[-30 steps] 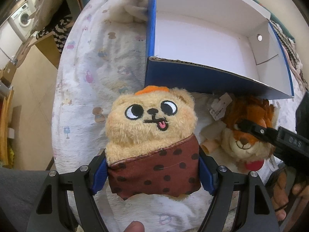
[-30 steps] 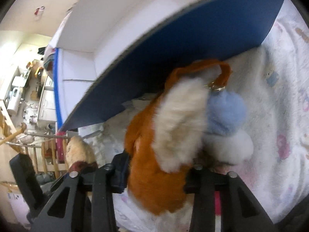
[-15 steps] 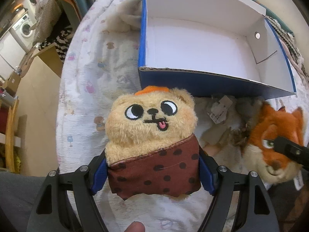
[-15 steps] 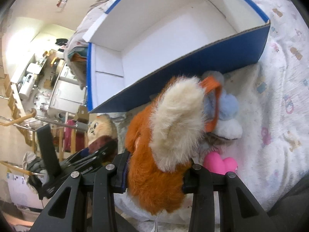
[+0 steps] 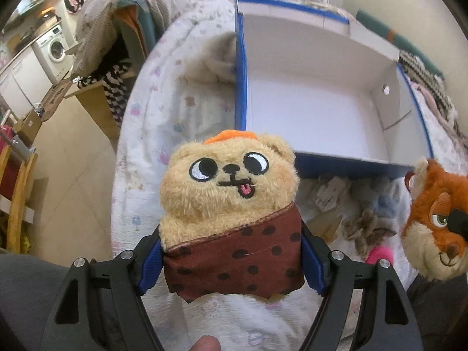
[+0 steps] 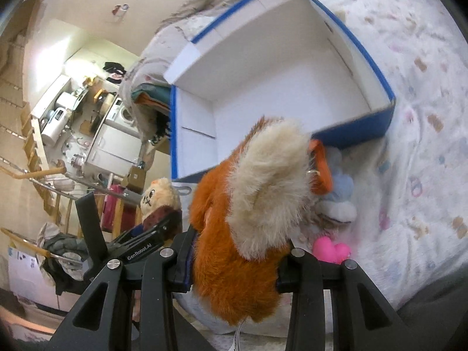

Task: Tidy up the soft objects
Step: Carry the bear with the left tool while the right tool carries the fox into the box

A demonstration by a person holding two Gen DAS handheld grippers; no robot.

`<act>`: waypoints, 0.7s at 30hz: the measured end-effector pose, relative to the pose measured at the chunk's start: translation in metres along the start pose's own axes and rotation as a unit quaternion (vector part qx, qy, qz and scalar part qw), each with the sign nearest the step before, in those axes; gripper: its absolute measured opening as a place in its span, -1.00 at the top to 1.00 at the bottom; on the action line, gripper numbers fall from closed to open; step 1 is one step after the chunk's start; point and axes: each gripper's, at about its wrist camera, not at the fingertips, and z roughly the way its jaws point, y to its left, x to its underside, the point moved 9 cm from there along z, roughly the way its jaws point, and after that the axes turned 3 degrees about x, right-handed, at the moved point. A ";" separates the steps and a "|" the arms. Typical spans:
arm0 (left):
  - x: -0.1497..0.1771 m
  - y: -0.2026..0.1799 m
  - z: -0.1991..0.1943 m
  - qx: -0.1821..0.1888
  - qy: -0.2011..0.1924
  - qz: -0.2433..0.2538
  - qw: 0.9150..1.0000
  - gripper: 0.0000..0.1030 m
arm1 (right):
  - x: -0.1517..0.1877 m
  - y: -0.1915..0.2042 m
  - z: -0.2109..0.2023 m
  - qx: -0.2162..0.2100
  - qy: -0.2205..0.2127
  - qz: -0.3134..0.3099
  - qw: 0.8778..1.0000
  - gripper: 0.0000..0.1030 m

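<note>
You've lifted both toys higher since a second ago. Your left gripper [image 5: 231,259] clamps the tan plush bear in spotted brown cloth [image 5: 229,204]; your right gripper [image 6: 234,259] clamps the orange fox plush [image 6: 242,228]. Both hang just short of the empty blue-and-white cardboard box [image 5: 321,111]; next, carry them over its near wall and release.

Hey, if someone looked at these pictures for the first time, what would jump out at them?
First, the tan plush bear in a brown spotted wrap, clamped in the left gripper at the centre of its view. Next, the orange and cream plush fox, held by the right gripper. Behind both, the open blue cardboard box with a white inside sits on the bedspread.
</note>
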 end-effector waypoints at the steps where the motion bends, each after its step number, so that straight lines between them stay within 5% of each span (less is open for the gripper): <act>1: -0.002 0.000 -0.004 0.003 -0.004 -0.003 1.000 -0.48 | -0.002 0.002 -0.003 -0.001 -0.002 -0.004 1.000 0.22; 13: -0.063 -0.032 -0.027 0.002 -0.047 0.015 0.999 -0.48 | -0.065 0.012 -0.006 -0.036 -0.027 -0.047 0.998 0.22; 21: -0.104 -0.069 -0.001 -0.011 -0.043 0.042 0.998 -0.48 | -0.099 -0.001 0.030 -0.020 -0.023 -0.074 0.997 0.22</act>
